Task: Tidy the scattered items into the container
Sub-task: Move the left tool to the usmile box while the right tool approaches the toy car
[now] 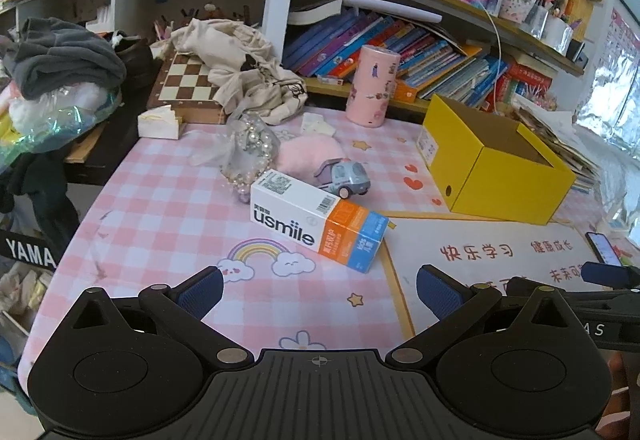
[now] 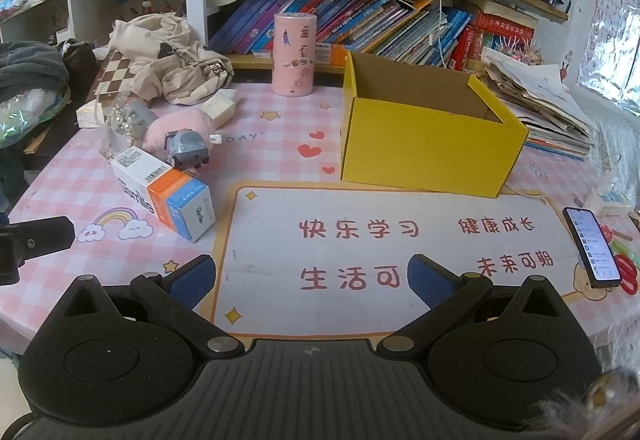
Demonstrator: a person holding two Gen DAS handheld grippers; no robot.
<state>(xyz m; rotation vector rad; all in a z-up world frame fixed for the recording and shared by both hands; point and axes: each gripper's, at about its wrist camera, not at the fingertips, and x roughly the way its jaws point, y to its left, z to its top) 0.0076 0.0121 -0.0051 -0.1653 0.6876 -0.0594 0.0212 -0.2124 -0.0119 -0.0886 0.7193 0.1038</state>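
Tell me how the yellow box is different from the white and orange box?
The yellow box stands upright with its top open and looks empty; the usmile box lies on its side, closed. The yellow box is plain and far bigger; the usmile box is white, orange and blue with printing. Both sit on the pink checked table.

The tablecloth [image 2: 280, 143] is pink-and-white check, printed with rainbows, stars and red hearts. On it a white mat [image 2: 360, 252] has a yellow border and red characters. The box [image 2: 424, 147] is bright yellow outside, brown card inside. The carton [image 1: 316, 220] is white with black lettering, then orange and blue at one end. The toy car [image 1: 344, 175] is grey-blue, the puff [image 1: 304, 153] pale pink, the tin [image 1: 372, 83] pink with small figures. The chessboard [image 1: 188, 79] is brown and cream. The finger pads [image 2: 192, 280] are blue.
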